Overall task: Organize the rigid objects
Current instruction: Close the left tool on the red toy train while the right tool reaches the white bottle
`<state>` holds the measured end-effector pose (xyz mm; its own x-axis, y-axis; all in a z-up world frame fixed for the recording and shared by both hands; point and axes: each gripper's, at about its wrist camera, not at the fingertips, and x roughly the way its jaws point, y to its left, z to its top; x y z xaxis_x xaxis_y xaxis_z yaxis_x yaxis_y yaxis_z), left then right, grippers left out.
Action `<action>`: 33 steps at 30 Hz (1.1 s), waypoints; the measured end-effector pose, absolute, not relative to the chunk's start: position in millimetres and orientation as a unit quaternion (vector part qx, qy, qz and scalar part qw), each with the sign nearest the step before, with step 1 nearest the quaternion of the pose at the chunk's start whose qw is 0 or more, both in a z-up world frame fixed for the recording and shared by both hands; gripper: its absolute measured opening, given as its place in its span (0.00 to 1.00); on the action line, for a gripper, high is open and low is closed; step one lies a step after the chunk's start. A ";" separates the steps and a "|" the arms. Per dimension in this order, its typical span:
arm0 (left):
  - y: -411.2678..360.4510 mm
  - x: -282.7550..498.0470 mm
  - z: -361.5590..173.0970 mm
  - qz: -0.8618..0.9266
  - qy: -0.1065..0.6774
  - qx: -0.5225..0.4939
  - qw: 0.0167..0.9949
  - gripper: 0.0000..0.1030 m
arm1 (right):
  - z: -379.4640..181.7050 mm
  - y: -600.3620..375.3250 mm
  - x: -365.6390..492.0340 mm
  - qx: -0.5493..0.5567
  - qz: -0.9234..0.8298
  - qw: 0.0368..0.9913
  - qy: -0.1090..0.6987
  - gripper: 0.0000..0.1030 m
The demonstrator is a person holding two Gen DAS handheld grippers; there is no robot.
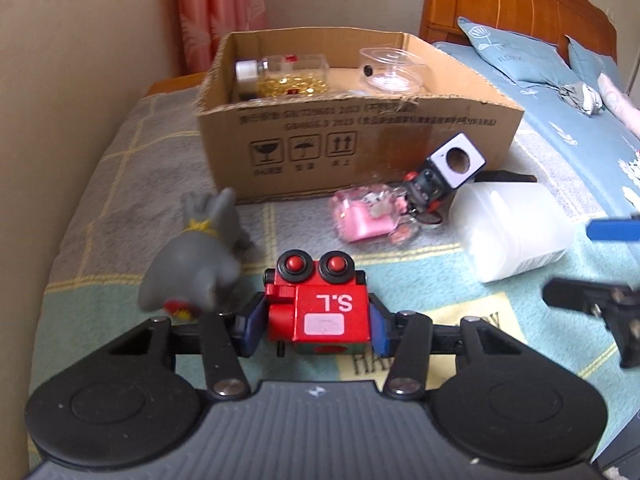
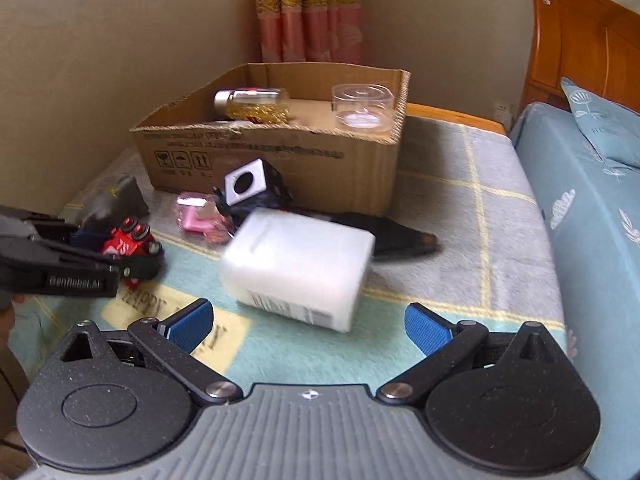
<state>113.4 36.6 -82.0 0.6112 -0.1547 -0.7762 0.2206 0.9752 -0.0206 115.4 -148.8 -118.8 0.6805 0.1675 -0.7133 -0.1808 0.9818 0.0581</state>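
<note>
My left gripper (image 1: 316, 330) is shut on a red toy train engine (image 1: 320, 304) marked "S.L", held just above the blanket; it also shows in the right wrist view (image 2: 128, 242). My right gripper (image 2: 308, 322) is open and empty, just short of a white plastic container (image 2: 298, 270) that lies on its side. A cardboard box (image 1: 360, 140) stands behind, holding a bottle of gold bits (image 1: 280, 74) and a clear round tub (image 1: 390, 70). A grey rubber animal (image 1: 200, 256), a pink clear case (image 1: 368, 216) and a black-and-white cube gadget (image 1: 452, 164) lie in front of the box.
The objects rest on a checked blanket (image 2: 460, 208) beside a beige wall (image 1: 80, 80). A bed with blue sheets (image 2: 592, 216) and a wooden headboard (image 2: 580, 32) is on the right. A dark flat object (image 2: 400, 236) lies behind the white container.
</note>
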 end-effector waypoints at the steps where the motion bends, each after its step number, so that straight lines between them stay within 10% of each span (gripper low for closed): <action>1: 38.3 111.3 -81.7 -0.103 0.429 0.039 0.897 0.49 | -118.5 -145.1 119.8 -0.009 0.093 0.917 0.387 1.00; 33: 37.3 109.4 -85.0 -0.120 0.419 0.051 0.898 0.68 | -154.1 -158.8 140.9 -0.032 0.041 0.915 0.400 1.00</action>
